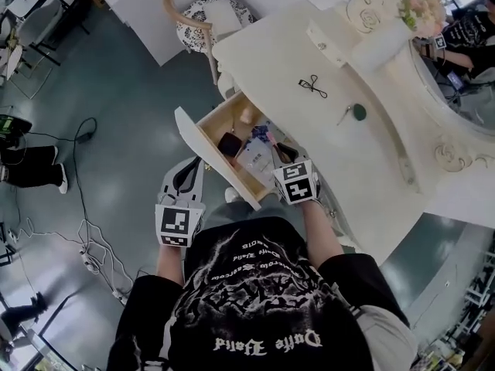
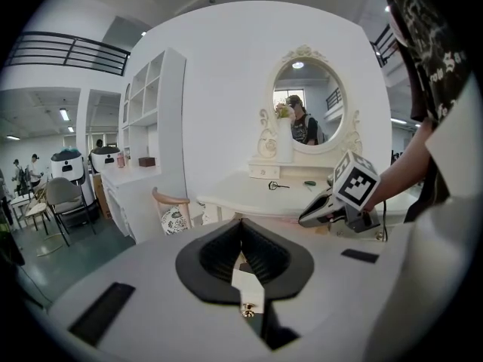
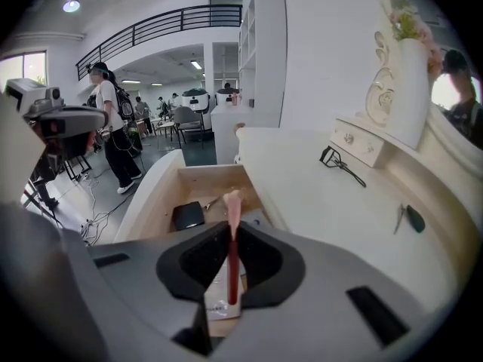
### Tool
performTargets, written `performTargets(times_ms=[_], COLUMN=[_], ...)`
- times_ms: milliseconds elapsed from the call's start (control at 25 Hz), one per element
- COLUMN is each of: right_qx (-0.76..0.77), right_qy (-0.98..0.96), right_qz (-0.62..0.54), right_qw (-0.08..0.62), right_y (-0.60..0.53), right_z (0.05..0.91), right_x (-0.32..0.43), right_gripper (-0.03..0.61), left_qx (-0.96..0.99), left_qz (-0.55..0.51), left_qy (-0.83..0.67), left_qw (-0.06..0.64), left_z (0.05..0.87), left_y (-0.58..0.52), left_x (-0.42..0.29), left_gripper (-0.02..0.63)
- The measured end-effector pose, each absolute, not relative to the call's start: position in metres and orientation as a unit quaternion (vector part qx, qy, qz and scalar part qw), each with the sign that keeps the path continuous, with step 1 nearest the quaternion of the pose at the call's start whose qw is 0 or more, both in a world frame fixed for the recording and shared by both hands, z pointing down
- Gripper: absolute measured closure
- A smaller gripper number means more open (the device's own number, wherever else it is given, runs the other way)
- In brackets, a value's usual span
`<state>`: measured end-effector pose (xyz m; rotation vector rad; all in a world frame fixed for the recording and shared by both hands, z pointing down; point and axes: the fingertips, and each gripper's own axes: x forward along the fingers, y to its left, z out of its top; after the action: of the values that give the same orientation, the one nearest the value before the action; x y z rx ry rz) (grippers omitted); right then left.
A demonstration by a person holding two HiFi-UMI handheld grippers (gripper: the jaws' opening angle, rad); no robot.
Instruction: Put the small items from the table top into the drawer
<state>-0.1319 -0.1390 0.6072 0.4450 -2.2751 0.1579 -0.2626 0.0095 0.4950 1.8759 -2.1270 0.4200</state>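
Observation:
The drawer of the white dressing table stands pulled out, with a black case and a white packet inside. My right gripper hangs over it, shut on a makeup brush with a dark red handle and pink tip; it also shows in the head view. My left gripper is shut on the drawer front's edge, by its small brass knob, low left of the drawer. On the table top lie an eyelash curler and a green-handled item.
A chair stands at the table's far left end. A flower vase, an oval mirror and a small box with knobs line the table's back. Cables lie on the floor at left. People stand in the background.

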Motion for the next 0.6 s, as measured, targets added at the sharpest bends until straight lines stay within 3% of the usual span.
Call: performTargets(times_ms=[600], right_qx=[0.152], right_qy=[-0.878], right_qz=[0.077], right_qw=[0.448], right_y=[-0.147], right_z=[0.659], right_x=[-0.158], right_gripper=[0.528], left_qx=[0.62], left_qz=[0.154], left_qy=[-0.753], left_qw=[0.159], left_z=[0.505], left_y=[0.009], left_x=[-0.292], left_gripper=[0.598])
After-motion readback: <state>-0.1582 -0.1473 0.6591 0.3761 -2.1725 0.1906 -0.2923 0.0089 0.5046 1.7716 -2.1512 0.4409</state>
